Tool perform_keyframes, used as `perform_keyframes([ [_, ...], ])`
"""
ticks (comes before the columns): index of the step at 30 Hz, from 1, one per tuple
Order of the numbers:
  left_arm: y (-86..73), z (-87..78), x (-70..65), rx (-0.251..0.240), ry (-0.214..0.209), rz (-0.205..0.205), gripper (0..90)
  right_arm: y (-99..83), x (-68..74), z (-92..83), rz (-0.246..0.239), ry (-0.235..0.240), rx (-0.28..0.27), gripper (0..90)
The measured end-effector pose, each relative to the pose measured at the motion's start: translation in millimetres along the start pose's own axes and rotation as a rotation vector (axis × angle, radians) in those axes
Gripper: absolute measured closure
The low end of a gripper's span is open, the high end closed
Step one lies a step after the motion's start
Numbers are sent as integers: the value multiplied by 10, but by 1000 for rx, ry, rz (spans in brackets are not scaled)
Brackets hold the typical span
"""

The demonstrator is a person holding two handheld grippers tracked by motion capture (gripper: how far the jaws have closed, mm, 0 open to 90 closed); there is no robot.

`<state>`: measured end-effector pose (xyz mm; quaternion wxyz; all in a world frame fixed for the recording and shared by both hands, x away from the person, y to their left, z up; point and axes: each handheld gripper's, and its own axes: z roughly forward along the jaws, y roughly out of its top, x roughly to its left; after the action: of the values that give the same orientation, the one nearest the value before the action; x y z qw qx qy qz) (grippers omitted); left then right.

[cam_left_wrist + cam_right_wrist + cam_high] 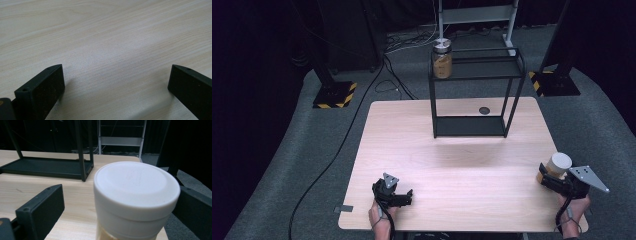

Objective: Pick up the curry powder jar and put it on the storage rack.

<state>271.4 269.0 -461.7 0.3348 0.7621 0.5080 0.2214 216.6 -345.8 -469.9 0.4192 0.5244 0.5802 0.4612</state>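
1. Now your right gripper [546, 176] sits at the tabletop's [452, 165] right edge, near the front corner, with the white-lidded jar [556, 165] between its jaws; the left jaw stands clear of the jar, so nothing is clamped.
2. Your left gripper [404, 196] rests near the front edge, jaws spread wide over bare wood.
3. A black shelf rack [474, 95] stands at the far edge, a second jar [442, 60] on its top tier.
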Motion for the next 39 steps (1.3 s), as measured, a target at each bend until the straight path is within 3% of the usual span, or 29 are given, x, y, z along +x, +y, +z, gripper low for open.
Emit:
perform_keyframes([
  [1,0,0,2,0,-1,1,0,0,0,0,0,0,0,66],
  [2,2,0,4,1,-3,3,0,-31,63,20,36,-62,-3,327],
  [4,2,0,5,1,-4,5,0,-75,-6,34,74,-43,-25,331],
  [9,1,-1,2,0,-4,6,1,-73,53,48,55,-64,-24,331],
  [14,2,-1,2,1,-4,6,2,-66,22,37,83,-46,-25,332],
  [20,1,-1,2,0,-3,7,2,-13,36,5,73,-34,-19,332],
  [39,-3,-1,-14,-4,1,13,2,439,19,-132,40,8,-14,332],
])
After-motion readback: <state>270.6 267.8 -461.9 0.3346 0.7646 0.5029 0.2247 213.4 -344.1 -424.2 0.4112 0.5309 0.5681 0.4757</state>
